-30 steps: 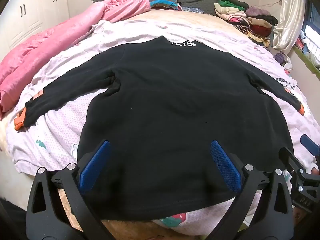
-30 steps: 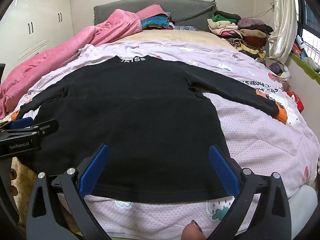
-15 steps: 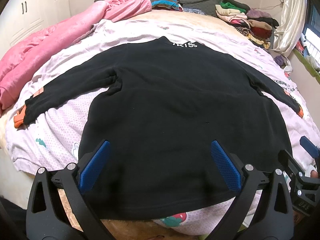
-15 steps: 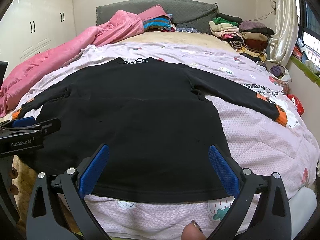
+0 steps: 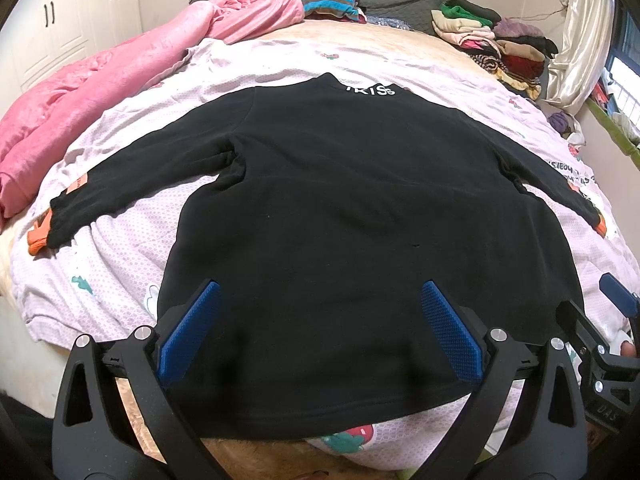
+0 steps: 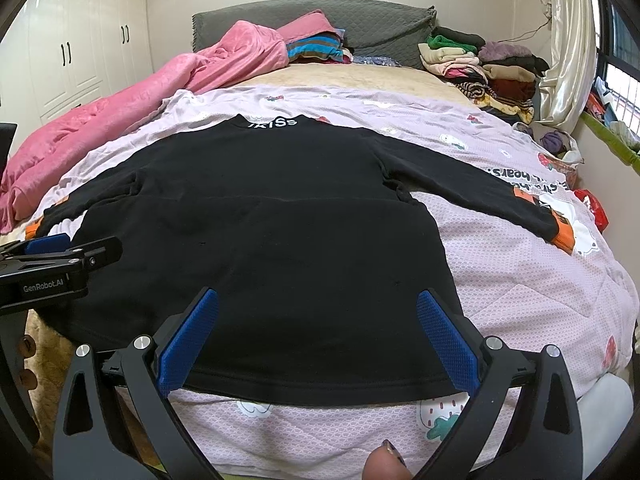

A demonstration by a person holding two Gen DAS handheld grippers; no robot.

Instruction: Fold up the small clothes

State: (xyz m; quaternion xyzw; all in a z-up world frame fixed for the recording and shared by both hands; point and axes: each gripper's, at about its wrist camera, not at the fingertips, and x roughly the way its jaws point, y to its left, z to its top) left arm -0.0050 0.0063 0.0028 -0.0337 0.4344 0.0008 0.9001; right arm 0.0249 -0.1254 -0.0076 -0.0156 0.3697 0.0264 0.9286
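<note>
White "KISS" lettering marks the black sweater's collar; "GenRobot.AI" labels the left hand-held gripper.

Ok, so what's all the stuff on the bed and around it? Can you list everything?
shirt: one, black with white letters at the neck and orange cuffs, spread flat in the middle of the bed.
sheet: one, pale pink with cartoon prints, under the shirt.
blanket: one, bright pink, bunched along the left side.
headboard: one, grey, at the far end.
striped cloth: one, blue and brown, by the headboard.
clothes pile: one, mixed colours, far right corner.
curtain: one, cream, right wall.
wardrobe: one, white, left wall.
left claw: black with blue pads, open, over the shirt's hem.
right claw: same, open, over the hem.
</note>
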